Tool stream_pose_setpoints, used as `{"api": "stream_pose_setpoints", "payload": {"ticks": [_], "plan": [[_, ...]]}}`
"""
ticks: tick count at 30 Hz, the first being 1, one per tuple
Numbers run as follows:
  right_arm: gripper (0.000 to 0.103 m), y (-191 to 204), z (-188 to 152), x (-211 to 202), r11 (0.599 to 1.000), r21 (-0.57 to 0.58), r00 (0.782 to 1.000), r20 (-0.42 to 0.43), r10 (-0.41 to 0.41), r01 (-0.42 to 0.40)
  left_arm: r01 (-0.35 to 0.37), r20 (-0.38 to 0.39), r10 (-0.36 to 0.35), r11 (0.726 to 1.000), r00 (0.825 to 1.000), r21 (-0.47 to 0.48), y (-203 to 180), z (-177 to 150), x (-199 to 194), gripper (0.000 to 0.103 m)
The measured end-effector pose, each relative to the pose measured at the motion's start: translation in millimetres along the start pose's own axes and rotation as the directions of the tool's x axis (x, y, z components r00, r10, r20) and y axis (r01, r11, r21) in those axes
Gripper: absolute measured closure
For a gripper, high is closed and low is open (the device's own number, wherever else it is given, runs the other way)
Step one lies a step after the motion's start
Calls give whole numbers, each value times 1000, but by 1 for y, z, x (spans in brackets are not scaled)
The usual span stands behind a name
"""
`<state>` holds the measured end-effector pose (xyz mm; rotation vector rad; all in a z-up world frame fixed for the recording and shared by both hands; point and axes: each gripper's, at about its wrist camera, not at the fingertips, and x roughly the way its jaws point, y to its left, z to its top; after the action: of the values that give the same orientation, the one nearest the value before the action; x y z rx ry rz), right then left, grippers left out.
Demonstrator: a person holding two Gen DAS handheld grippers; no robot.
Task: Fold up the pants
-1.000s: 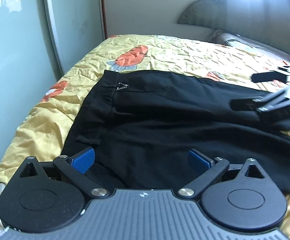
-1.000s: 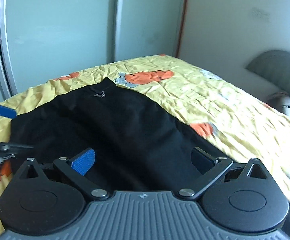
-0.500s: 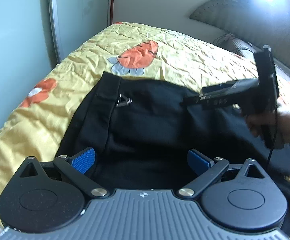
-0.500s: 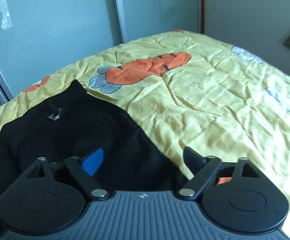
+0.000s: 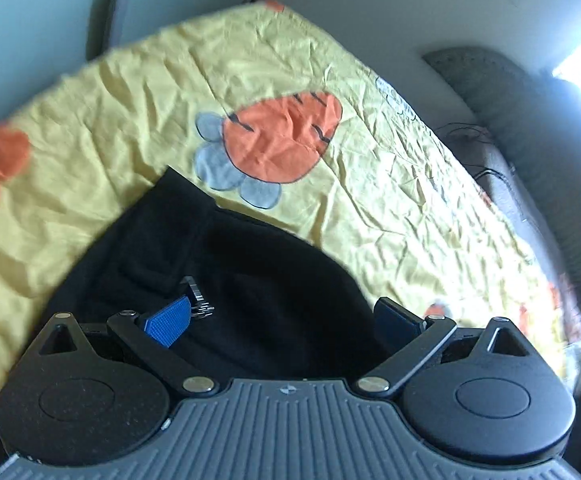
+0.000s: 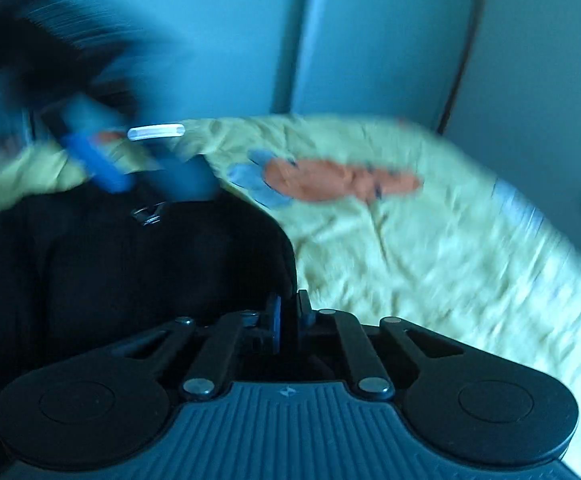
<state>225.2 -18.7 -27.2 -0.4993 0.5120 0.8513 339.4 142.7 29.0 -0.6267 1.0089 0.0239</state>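
The black pants [image 5: 250, 272] lie on a yellow bedspread [image 5: 390, 184] printed with carrots. In the left wrist view my left gripper [image 5: 282, 316] is open, its blue pads spread over the waistband by the metal clasp [image 5: 198, 300]. In the blurred right wrist view my right gripper [image 6: 288, 312] is shut on the right edge of the pants [image 6: 150, 264]. The left gripper's blue pad [image 6: 94, 164] shows there at the far left, above the clasp [image 6: 148, 214].
Pale sliding wardrobe doors [image 6: 370, 40] stand behind the bed. A dark padded headboard [image 5: 530, 128] and a pillow with a cable lie at the right in the left wrist view. The bedspread [image 6: 430, 248] stretches to the right of the pants.
My right gripper has shut on the pants' edge; it was open before. My left gripper has moved forward toward the waistband and tilted. The right wrist view is now blurred by motion.
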Motion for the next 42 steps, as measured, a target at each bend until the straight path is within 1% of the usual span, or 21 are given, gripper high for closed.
{"api": "stream_pose_setpoints", "payload": {"ticks": [2, 5, 9, 12, 13, 15, 16, 19, 21, 23, 25, 27, 29, 31, 32, 35, 38, 39, 40, 41, 42], "plan": [[96, 31, -1, -16, 987, -145, 997, 42, -58, 64, 38, -27, -39, 998, 999, -43, 3, 7, 6, 7], [96, 73, -8, -31, 928, -336, 986, 96, -138, 162, 72, -34, -77, 991, 996, -110, 10, 11, 10, 9], [97, 102, -18, -42, 873, -437, 974, 150, -168, 218, 121, -62, -133, 978, 989, -172, 21, 14, 18, 24], [97, 107, -22, -47, 866, -444, 972, 157, -175, 228, 116, -88, -134, 975, 987, -192, 26, 11, 23, 58], [97, 108, -23, -48, 864, -446, 971, 159, -180, 234, 102, -84, -120, 976, 989, -191, 27, 9, 22, 73], [97, 108, -25, -51, 871, -434, 972, 154, -179, 229, 111, -52, -123, 975, 991, -192, 31, 3, 18, 91], [97, 107, -25, -49, 874, -428, 972, 152, -180, 229, 127, -32, -135, 974, 990, -190, 35, -1, 15, 96], [94, 107, -25, -46, 881, -414, 972, 130, -193, 231, 144, 15, -144, 972, 989, -184, 39, -13, 7, 97], [75, 106, -26, -42, 877, -398, 962, 149, -229, 270, 159, 47, -153, 971, 987, -176, 40, -22, -1, 97], [16, 103, -25, -38, 872, -385, 953, 137, -271, 303, 165, 65, -156, 972, 986, -170, 40, -28, -6, 97], [18, 99, -27, -39, 876, -378, 954, 139, -267, 300, 169, 87, -157, 973, 984, -155, 39, -35, -13, 97], [33, 94, -24, -37, 904, -352, 970, 100, -223, 244, 168, 105, -154, 977, 982, -131, 36, -40, -17, 97], [74, 95, -22, -27, 907, -347, 971, 56, -234, 238, 162, 124, -148, 981, 981, -106, 34, -45, -21, 97], [91, 99, -27, -26, 912, -340, 973, 44, -227, 228, 162, 128, -150, 982, 980, -92, 33, -46, -21, 96], [92, 103, -28, -28, 909, -348, 973, 57, -226, 231, 164, 130, -152, 982, 980, -91, 34, -46, -21, 85], [93, 123, -33, -30, 875, -421, 970, 78, -229, 241, 157, 135, -140, 981, 981, -118, 38, -42, -19, 72], [93, 137, -35, -34, 858, -454, 970, 86, -225, 239, 154, 158, -133, 980, 979, -128, 42, -39, -18, 70], [93, 138, -35, -36, 860, -450, 971, 85, -225, 239, 154, 164, -133, 980, 977, -122, 43, -40, -17, 71], [93, 137, -35, -38, 865, -441, 970, 88, -226, 241, 156, 167, -135, 980, 977, -122, 44, -41, -17, 92], [93, 135, -36, -39, 870, -428, 969, 91, -228, 245, 162, 167, -141, 979, 976, -124, 46, -43, -17, 98], [93, 134, -36, -41, 873, -417, 967, 94, -235, 253, 169, 174, -146, 977, 974, -126, 47, -45, -19, 98]]}}
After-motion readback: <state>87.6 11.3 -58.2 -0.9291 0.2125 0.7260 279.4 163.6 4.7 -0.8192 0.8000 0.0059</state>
